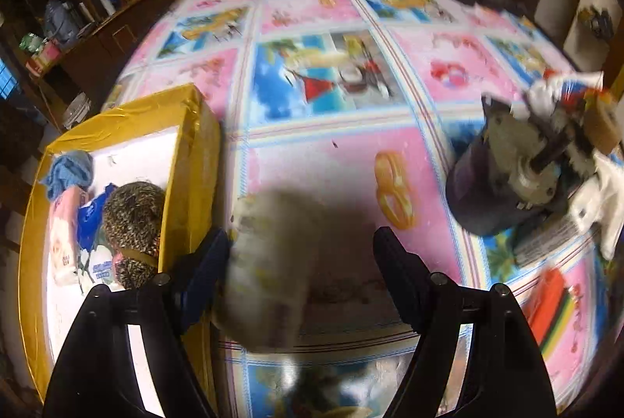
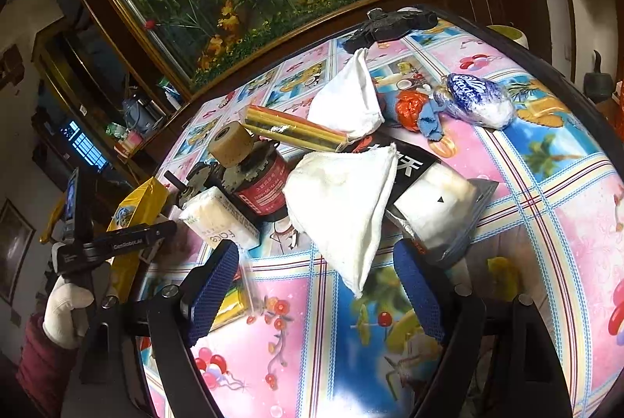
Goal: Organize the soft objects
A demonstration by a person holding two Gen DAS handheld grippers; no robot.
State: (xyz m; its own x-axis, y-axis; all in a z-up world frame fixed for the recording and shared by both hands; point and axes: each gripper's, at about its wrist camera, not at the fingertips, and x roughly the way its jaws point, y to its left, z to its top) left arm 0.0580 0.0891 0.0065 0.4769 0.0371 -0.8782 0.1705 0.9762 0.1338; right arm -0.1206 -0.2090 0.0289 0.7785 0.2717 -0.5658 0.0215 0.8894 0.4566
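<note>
- White folded cloth [image 2: 343, 211], terry-like, triangular, lies on the patterned pink-and-blue plastic tablecloth [image 2: 546, 223], just ahead of our right gripper [image 2: 316, 285] and between the lines of its blue-padded fingers [image 2: 214, 281].
- We judge it light, limp and non-slip; it will sag when lifted, so we would pinch the thick folded body near the lower tip, not a loose edge.
- Long axis runs from the wide top edge down to the narrow tip, which points toward the right gripper.
- Right jaws stand wide apart, pads touching nothing, holding nothing.
- Second white folded cloth [image 2: 347, 102] sits farther back, tip pointing away, well apart from the first.
- Pale soft bundle [image 1: 269, 269], blurred, is between our left gripper's [image 1: 300, 269] fingers [image 1: 202, 273], beside the left one; jaws are well open and we cannot tell if any pad touches it.
- Yellow-taped cardboard box [image 1: 195, 160] with white lining stands just left of that bundle; it already holds a speckled brown knitted item [image 1: 134, 219] and a blue knitted cloth [image 1: 70, 166].
- Hard clutter near the cloths: dark cylindrical motor with red label [image 2: 257, 180], tissue pack [image 2: 218, 219], gold-striped roll [image 2: 296, 129].
- Blue-and-white wrapped tissue pack [image 2: 474, 102] lies at the far right.
</note>
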